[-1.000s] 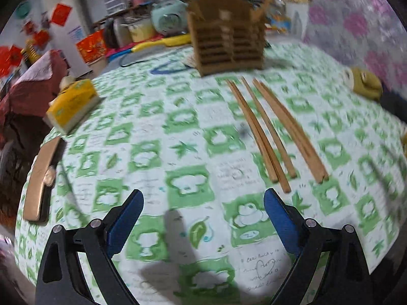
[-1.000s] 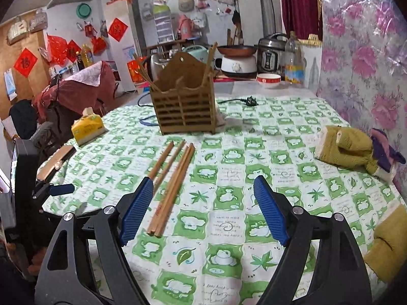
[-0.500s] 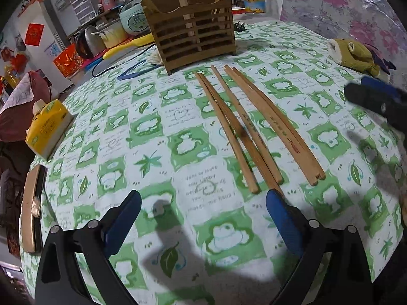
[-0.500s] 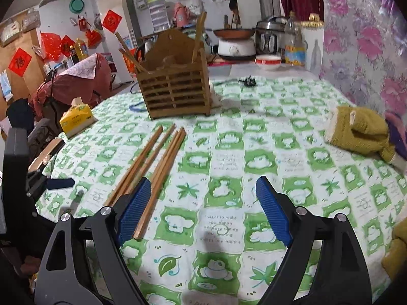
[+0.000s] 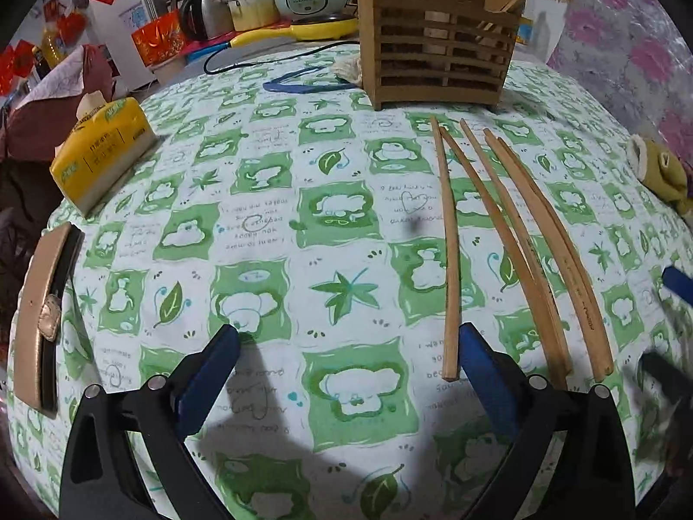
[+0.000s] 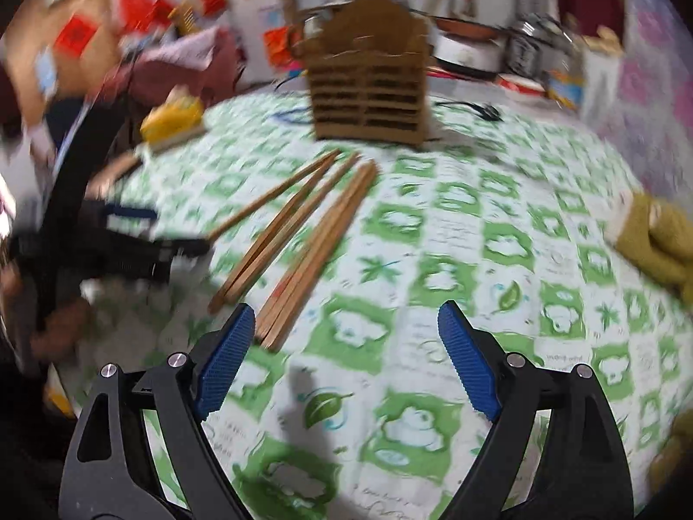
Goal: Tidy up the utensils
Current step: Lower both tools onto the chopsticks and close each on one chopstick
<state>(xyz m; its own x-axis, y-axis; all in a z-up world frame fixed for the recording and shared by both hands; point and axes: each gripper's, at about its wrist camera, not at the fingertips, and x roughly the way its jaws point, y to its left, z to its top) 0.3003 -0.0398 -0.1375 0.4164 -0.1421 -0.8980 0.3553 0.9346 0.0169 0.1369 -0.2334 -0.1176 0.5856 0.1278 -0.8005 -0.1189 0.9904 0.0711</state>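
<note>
Chopsticks (image 5: 511, 238) lie loose on the green-patterned tablecloth (image 5: 268, 225), five of them fanned with their far tips toward the slatted wooden holder (image 5: 437, 39), which stands well beyond both pairs of fingers and already has a stick or two poking out.

The left gripper (image 5: 346, 368) is spread wide and holds nothing; the near end of the leftmost chopstick (image 5: 450, 260) sits just inside its right-hand finger, and the others lie outside that finger.

The right gripper (image 6: 342, 346) is likewise wide open and empty, with the near ends of the right-hand bundle just beside its left finger; this view is blurred.

The step in hand looks like the approach to a first pick-up. Next, one gripper probably needs to centre over a stick end, drop to the cloth and close.
</note>
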